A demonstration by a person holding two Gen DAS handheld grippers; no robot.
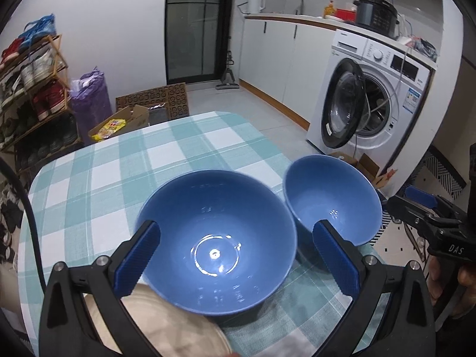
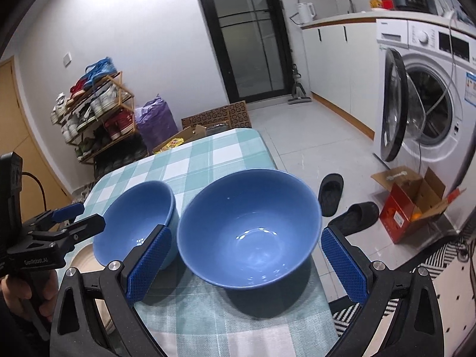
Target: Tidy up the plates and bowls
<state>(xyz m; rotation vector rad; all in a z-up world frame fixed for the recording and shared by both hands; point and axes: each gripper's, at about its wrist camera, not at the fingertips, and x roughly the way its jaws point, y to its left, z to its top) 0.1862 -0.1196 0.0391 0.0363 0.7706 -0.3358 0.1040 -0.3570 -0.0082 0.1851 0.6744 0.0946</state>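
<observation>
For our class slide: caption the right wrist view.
Open right gripper faces a blue bowl on the checked tablecloth.

Two bowls, left bowl (image 1: 217, 238) and right bowl (image 1: 333, 199), side by side on the table (image 1: 104, 178).

Two glossy blue bowls stand upright and empty, side by side on a desk (image 1: 98, 178) covered with a teal-and-white checked cloth. The left bowl (image 1: 217, 238) rests partly on the rim of a beige plate (image 1: 166, 321) that lies flat at the desk's near left corner. The right bowl (image 2: 250, 232) sits close to the desk's right edge, just beside the first.
</observation>
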